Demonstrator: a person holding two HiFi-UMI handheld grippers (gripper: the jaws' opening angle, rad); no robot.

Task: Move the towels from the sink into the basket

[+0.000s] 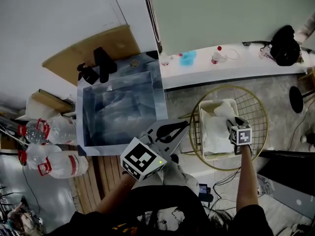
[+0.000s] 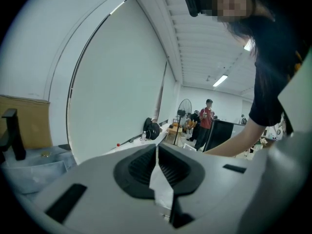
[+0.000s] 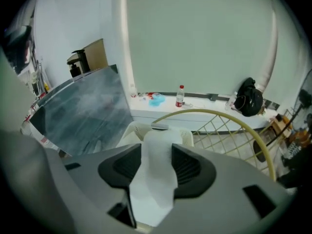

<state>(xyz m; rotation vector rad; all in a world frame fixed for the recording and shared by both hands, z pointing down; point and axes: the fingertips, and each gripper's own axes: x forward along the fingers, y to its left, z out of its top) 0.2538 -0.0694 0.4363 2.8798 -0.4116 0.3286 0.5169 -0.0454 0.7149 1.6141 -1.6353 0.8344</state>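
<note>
right gripper point(image 3: 156, 148): fingers apart, a white towel point(image 3: 153, 189) lies loose between them; we judge it is not pinched, because the gripper hangs low over the basket point(image 1: 202, 132) to let it go there.
left gripper point(image 2: 156, 149): fingers closed on nothing, near the lower right corner of the sink point(image 1: 88, 117), probably kept out of the way.
basket: right of the head view, on a gold wire stand point(image 1: 261, 117), white cloth already inside.
sink: centre left; we can make out no towel in it.

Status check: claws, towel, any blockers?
Left claw shut, empty, by sink. Right claw open over basket, towel in the opening. Nothing blocking the drop.
</note>
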